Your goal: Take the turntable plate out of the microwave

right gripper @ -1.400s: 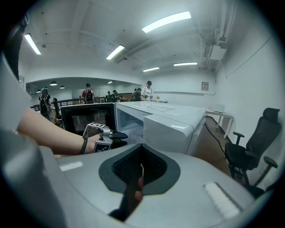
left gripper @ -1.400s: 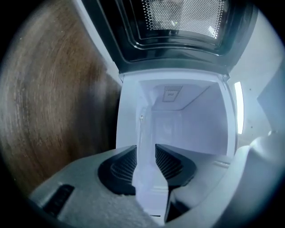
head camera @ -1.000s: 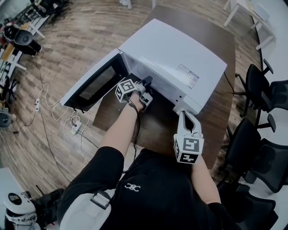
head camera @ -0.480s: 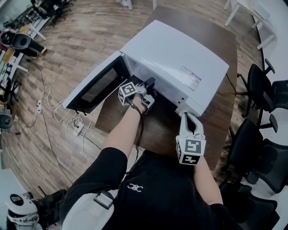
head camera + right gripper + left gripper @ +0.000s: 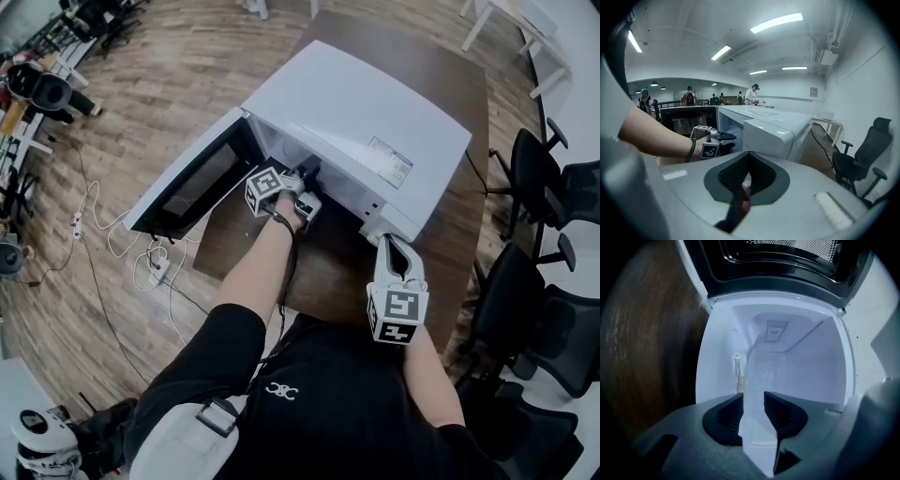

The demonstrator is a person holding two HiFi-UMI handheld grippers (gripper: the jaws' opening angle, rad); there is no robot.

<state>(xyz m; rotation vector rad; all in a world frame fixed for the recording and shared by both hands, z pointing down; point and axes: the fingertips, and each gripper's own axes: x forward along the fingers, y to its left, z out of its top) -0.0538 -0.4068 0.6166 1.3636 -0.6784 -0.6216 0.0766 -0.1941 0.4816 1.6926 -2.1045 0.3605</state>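
Note:
The white microwave point(image 5: 366, 103) stands on a brown table point(image 5: 450, 216) with its door point(image 5: 187, 183) swung open to the left. My left gripper point(image 5: 305, 180) is rolled on its side in the mouth of the cavity. In the left gripper view its jaws stand narrowly apart around the edge of the clear glass turntable plate point(image 5: 757, 371), so the left gripper point(image 5: 753, 397) looks shut on its rim. The rest of the plate is faint against the white cavity. My right gripper point(image 5: 394, 246) hangs by the microwave's front right corner, and the right gripper point(image 5: 749, 161) is shut with nothing in it.
A small white post point(image 5: 737, 357) stands on the cavity floor beside the plate. Black office chairs point(image 5: 539, 178) stand to the right of the table. Cables and a power strip point(image 5: 141, 253) lie on the wooden floor at the left. Several people stand far off in the room point(image 5: 689, 96).
Both grippers keep their places: the left at the cavity mouth, the right by the front corner. Only the head view has shifted slightly.

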